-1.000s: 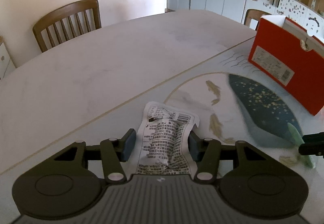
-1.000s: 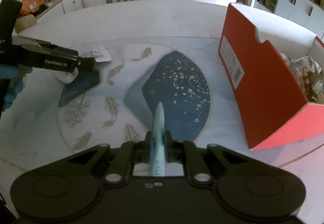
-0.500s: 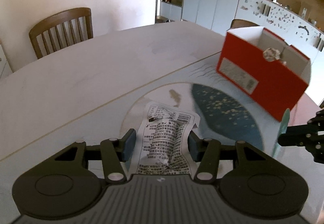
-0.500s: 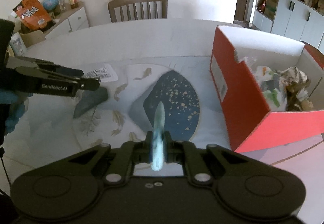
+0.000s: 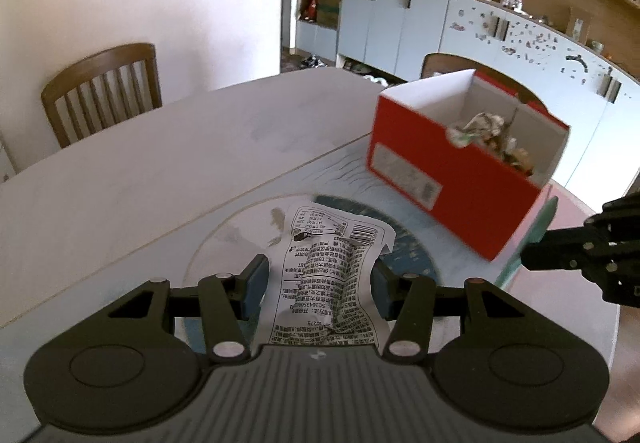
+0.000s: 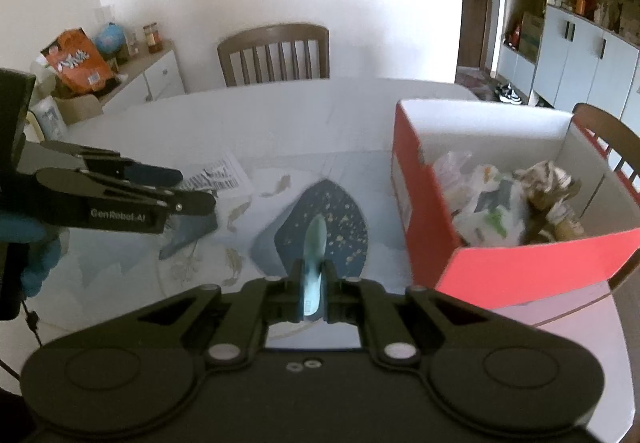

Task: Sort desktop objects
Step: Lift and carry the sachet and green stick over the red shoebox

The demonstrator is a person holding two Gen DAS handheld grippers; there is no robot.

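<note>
Pale teal and thin, the flat packet [image 6: 314,267] stands on edge between the pads of the right gripper [image 6: 313,293], which is clamped tight on its near end. Its long axis runs straight away from the camera, the tapered tip pointing toward the far side of the table [image 6: 280,115], above the dark blue gold-flecked patch of the printed mat [image 6: 344,231]. In the left wrist view the same packet shows as a slim teal strip [image 5: 538,233] at the right edge, near the red box [image 5: 452,179].

The left gripper [image 5: 318,283] grips a crinkled white wrapper [image 5: 332,283] between its blue pads, one against each side edge. The wrapper is covered with black printed text and a barcode, creased down the middle, with its long axis running away from the camera and its barcoded end farthest. It hangs above the mat's pale circle. In the right wrist view that gripper [image 6: 188,189] reaches in from the left, held by a hand in a blue glove [image 6: 36,243], with the barcoded end [image 6: 222,175] sticking out past its fingers.

The red box, white inside, sits on the right of the table and holds crumpled wrappers and bags [image 6: 508,203]. A wooden chair [image 6: 276,55] stands at the far edge.
</note>
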